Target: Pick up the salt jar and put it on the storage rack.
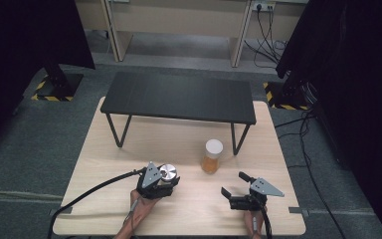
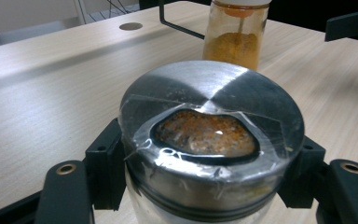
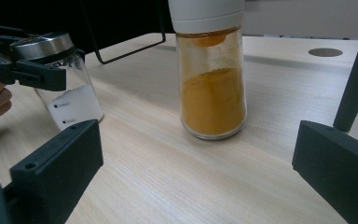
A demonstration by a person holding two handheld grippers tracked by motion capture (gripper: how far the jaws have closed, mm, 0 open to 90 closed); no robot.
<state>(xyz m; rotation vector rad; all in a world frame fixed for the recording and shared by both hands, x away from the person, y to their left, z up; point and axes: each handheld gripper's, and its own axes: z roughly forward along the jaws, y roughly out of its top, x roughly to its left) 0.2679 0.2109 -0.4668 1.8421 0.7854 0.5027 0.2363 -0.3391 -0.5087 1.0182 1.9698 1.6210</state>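
My left gripper [image 1: 160, 183] is shut on a small glass jar with a steel lid [image 1: 168, 173], left of the table's middle near the front. In the left gripper view the pads [image 2: 106, 168] press the jar's neck just under the lid [image 2: 212, 116], which has a taped window. The right gripper view shows this jar [image 3: 70, 98] leaning a little, white powder inside, in the left gripper [image 3: 28, 70]. A taller jar of orange powder [image 1: 212, 156] with a white cap stands upright and free. My right gripper [image 1: 233, 184] is open, its jaws wide, a little short of the orange jar [image 3: 212, 93].
A low black metal shelf [image 1: 179, 97] on thin legs spans the far half of the light wooden table [image 1: 129, 144]; one leg [image 1: 240, 139] stands just behind the orange jar. Cables trail from both grippers over the front edge. Dark curtains hang at both sides.
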